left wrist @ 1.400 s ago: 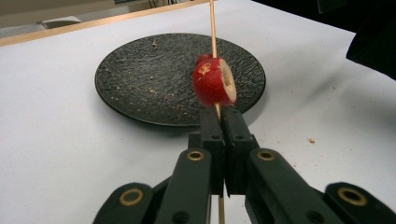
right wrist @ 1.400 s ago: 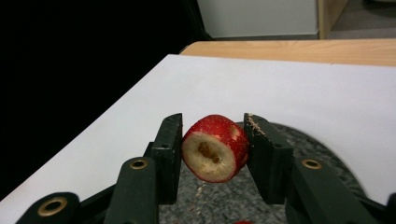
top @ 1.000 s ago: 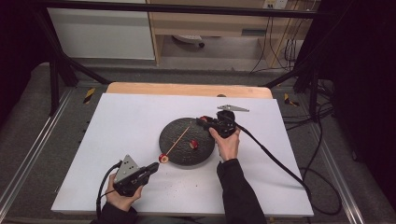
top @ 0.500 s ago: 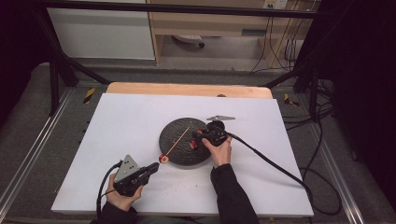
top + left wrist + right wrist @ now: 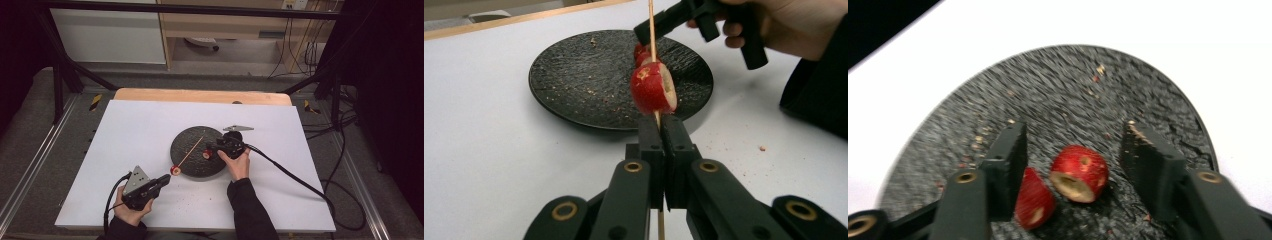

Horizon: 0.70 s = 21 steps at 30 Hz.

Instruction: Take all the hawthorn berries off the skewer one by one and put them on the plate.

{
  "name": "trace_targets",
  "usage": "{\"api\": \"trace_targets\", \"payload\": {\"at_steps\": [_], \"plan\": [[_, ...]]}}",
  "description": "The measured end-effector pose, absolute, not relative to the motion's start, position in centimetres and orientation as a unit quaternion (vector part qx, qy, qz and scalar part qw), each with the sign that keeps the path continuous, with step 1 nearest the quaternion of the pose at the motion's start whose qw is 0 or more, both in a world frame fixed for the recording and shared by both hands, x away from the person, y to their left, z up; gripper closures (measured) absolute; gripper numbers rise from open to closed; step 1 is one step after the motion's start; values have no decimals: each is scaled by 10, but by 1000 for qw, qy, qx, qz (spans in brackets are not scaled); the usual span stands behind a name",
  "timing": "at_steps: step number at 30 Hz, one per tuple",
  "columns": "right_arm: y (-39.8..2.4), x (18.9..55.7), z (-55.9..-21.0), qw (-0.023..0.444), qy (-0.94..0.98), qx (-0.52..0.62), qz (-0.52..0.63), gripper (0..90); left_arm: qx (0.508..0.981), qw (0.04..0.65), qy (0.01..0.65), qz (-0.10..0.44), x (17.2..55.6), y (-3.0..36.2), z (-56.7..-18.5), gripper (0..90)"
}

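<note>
My left gripper is shut on a thin wooden skewer that slants up over the black round plate. A red fruit slice is threaded on the skewer just past the jaws. It is also seen in the high view as the red slice at the plate's near left edge. My right gripper hovers low over the plate, and its jaws have just been opening. A round red piece and a red wedge lie on the plate between the jaws, and the pads do not press on them.
The plate sits mid-table on a white sheet, with crumbs scattered on it and in front of it. A wooden table edge runs along the back. Cables trail from both grippers toward the near side and the right.
My right gripper has come down and slightly left onto the plate, over the red pieces, and its jaws have spread. The left gripper with the skewer has stayed still.
</note>
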State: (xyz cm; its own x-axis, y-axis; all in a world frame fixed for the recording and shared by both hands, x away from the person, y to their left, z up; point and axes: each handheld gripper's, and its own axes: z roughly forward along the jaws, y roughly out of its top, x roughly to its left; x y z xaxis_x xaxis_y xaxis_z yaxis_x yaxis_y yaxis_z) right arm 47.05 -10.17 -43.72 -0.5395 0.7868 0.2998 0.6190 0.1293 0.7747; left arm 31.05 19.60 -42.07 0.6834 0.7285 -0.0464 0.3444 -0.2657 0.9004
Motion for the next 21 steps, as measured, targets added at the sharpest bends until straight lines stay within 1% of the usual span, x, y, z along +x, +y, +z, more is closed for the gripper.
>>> {"api": "trace_targets", "payload": {"at_steps": [8,10,12,15,21], "plan": [[-110,446,-414,81,750,443,485,160,771,495,350,194,311,195,-421,884],[-110,438,-411,78,755,435,485,110,772,495,350,194,311,195,-421,883],[-108,430,-410,72,758,427,487,78,772,494,350,194,311,195,-422,884],[-104,420,-410,61,759,422,492,58,772,494,350,194,312,194,-422,883],[-98,406,-411,42,751,415,512,57,774,492,349,195,312,193,-422,884]]}}
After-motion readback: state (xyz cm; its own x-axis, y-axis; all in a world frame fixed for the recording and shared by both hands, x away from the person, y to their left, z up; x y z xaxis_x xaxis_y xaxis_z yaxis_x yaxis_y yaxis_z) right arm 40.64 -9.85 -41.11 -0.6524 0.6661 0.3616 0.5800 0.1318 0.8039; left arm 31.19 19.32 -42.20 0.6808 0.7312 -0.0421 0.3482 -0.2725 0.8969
